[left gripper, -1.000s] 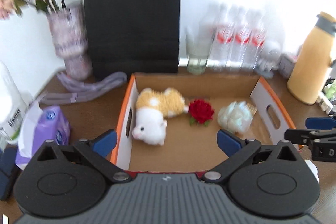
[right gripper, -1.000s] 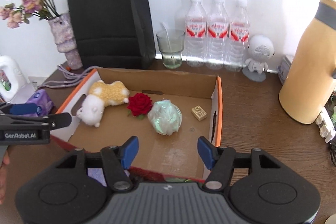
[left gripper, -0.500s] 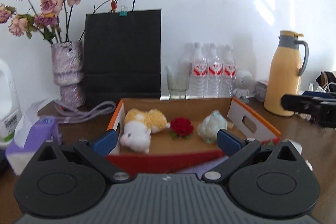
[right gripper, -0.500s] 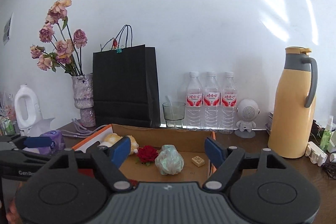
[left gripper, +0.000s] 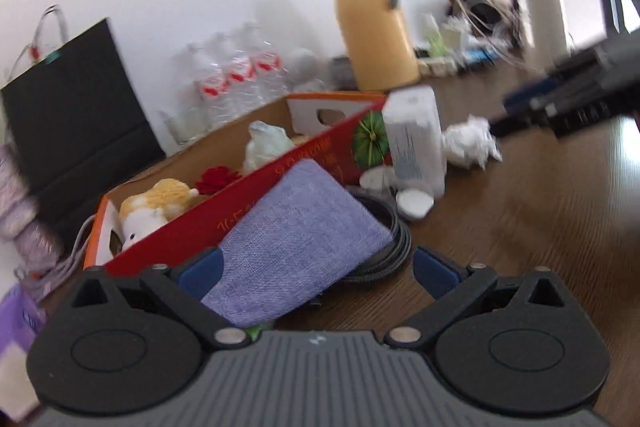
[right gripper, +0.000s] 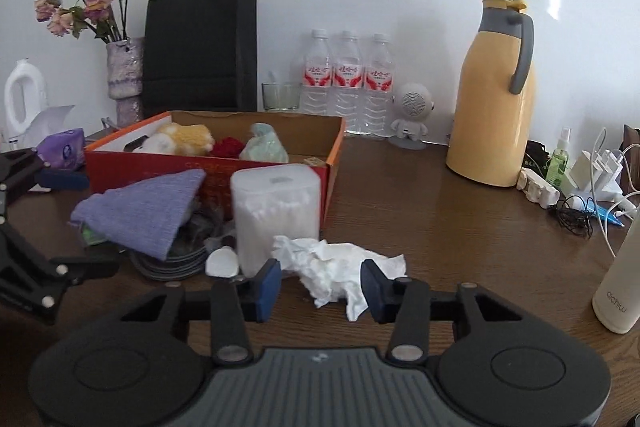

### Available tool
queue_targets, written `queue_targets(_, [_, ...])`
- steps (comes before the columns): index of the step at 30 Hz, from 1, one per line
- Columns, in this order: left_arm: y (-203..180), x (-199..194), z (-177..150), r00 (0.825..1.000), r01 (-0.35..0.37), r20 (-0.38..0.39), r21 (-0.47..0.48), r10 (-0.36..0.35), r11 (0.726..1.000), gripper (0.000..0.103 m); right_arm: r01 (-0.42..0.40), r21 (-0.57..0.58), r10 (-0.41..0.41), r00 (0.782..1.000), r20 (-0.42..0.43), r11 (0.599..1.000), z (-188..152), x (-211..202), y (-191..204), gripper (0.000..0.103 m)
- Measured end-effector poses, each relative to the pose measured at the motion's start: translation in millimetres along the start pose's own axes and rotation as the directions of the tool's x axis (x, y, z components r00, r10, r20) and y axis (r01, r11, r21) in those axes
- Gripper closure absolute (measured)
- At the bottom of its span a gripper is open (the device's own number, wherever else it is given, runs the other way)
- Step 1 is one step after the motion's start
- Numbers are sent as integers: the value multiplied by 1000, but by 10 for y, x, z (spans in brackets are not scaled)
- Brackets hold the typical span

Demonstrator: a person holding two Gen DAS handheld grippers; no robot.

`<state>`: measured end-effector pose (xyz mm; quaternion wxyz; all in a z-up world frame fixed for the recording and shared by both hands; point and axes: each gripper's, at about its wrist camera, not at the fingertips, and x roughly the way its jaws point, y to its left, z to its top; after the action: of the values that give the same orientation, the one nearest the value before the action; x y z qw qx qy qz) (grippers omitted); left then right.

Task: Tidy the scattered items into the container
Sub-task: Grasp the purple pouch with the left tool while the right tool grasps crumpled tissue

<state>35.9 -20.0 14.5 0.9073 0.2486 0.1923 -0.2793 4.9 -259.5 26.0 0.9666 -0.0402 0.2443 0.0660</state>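
A cardboard box with red outer walls (right gripper: 160, 163) (left gripper: 256, 203) holds a plush hamster (right gripper: 184, 139), a red rose (right gripper: 226, 147) and a pale green ball (right gripper: 264, 147). In front of it lie a purple fabric pouch (left gripper: 296, 239) (right gripper: 148, 211) on a coiled black cable (left gripper: 384, 251), a clear cotton-swab tub (right gripper: 276, 215) and a crumpled white tissue (right gripper: 336, 267). My left gripper (left gripper: 318, 269) is open with the pouch's near end between its jaws. My right gripper (right gripper: 320, 287) is closing around the tissue, and the pads do not visibly press it.
A yellow thermos (right gripper: 492, 107), three water bottles (right gripper: 346, 83), a glass (right gripper: 280, 97), a black paper bag (right gripper: 200, 47) and a flower vase (right gripper: 124, 75) line the back wall. A white flask (right gripper: 620, 279) and chargers with cables (right gripper: 592, 179) stand right. A purple tissue pack (right gripper: 62, 149) sits left.
Both grippers have dropped from over the box to the table in front of it. The left one rolled and now straddles the pouch. The right jaws widened, then narrowed around the tissue.
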Motion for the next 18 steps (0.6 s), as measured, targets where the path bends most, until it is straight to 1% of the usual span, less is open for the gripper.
queue_targets(2, [45,124,22,999,-9,-35,30,10,1000,4,-3,-29,3,1000,-25,1000,25,120,-22,59])
queue_targets(4, [73,243,51,997,-4,-70,42,7,999,19,-4,-51,2,999,-46,999,40,245,-2,59])
queue_targets(5, [78,286,61,997,4,-81,48,0,999,21,-10,-60,7,998,-55,998,47,306,11,60])
queue_targets(6, [82,295,64,997,14,-82,49,-10,999,28,-14,-68,10,998,-63,998,55,362,30,60])
queue_targets(7, [90,294,76,996,32,-82,41,-29,999,42,-17,-77,11,997,-75,997,59,413,51,60])
queue_targets(8, [103,291,84,995,53,-90,26,-50,998,50,-19,-84,12,996,-85,996,53,447,66,60])
queue_targets(10, [126,271,104,991,83,-109,-7,-83,997,75,-26,-81,18,995,-101,996,31,497,78,60])
queue_targets(11, [137,256,114,988,99,-115,-17,-100,995,82,-33,-77,25,994,-109,996,21,521,71,59])
queue_targets(12, [156,249,117,986,114,-119,-27,-116,993,95,-38,-70,30,993,-118,997,14,544,56,59])
queue_targets(13, [178,249,126,985,120,-122,-45,-125,992,97,-40,-58,32,992,-123,998,12,561,37,62])
queue_targets(15, [241,227,138,986,114,-115,-90,-124,989,100,-32,-40,27,992,-124,999,19,568,3,72])
queue_targets(16, [264,201,158,987,107,-106,-111,-119,988,100,-23,-36,18,992,-123,999,23,565,-15,80])
queue_targets(18, [333,115,190,992,92,-72,-160,-105,983,101,-21,-12,20,993,-116,1000,30,547,-58,84])
